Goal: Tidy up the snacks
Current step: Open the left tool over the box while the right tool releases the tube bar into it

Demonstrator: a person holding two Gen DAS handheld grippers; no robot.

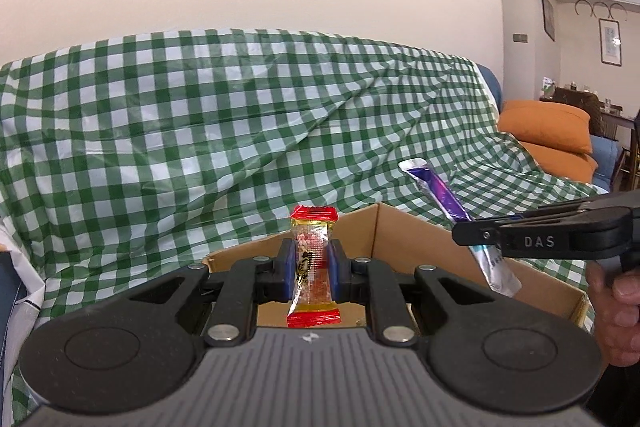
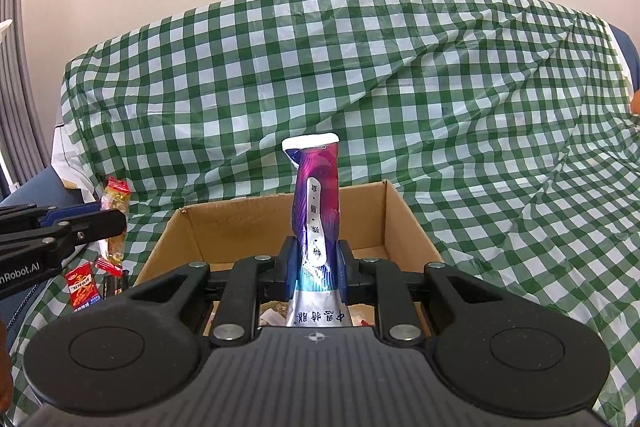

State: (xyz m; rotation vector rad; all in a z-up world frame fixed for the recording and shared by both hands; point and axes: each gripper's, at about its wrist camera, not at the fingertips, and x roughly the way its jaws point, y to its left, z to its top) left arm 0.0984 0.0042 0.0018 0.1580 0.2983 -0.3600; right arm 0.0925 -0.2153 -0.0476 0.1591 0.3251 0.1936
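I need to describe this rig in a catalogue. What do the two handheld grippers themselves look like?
Both match: the left gripper and the right gripper have matte black linkage arms joined by silver rivets, blue pads on the fingers, two round black discs and a ribbed grey body with a small white mark. Seen side-on, the right reads "DAS"; the left carries lettering ending "nRobot.AI". No cables or sleeves show.

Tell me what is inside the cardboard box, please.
Inside the cardboard box, the right wrist view shows only small wrapper scraps on the floor. The right gripper and its purple stick pack cover the rest.
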